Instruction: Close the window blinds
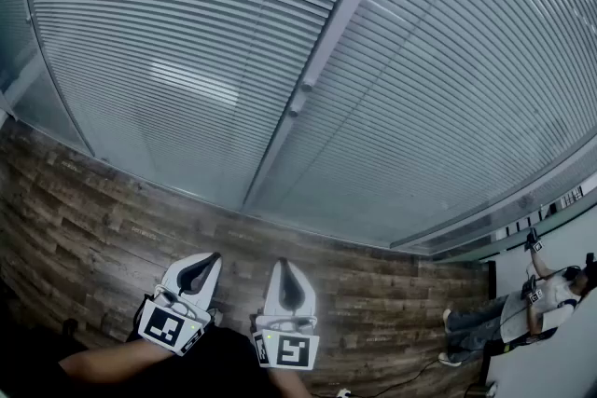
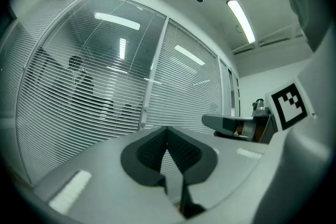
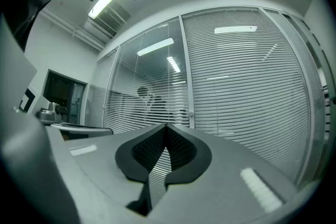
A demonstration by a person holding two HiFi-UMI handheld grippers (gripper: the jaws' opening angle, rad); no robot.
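Observation:
White slatted window blinds hang behind a glass wall in two panels, the left panel (image 1: 159, 42) and the right panel (image 1: 457, 98). A grey upright frame (image 1: 331, 33) divides them and carries two small round knobs (image 1: 300, 96). Through the partly turned slats, dim figures show in both gripper views (image 2: 79, 81) (image 3: 147, 99). My left gripper (image 1: 213, 258) (image 2: 167, 129) and right gripper (image 1: 283, 264) (image 3: 166, 127) hover side by side low over the floor, well short of the blinds. Both are shut with fingertips meeting and nothing between them.
A brown wood-plank floor (image 1: 84, 219) runs up to the base of the glass wall. At the far right another person (image 1: 536, 303) sits or lies holding grippers, beside a white wall. A thin cable (image 1: 410, 379) lies on the floor near the bottom right.

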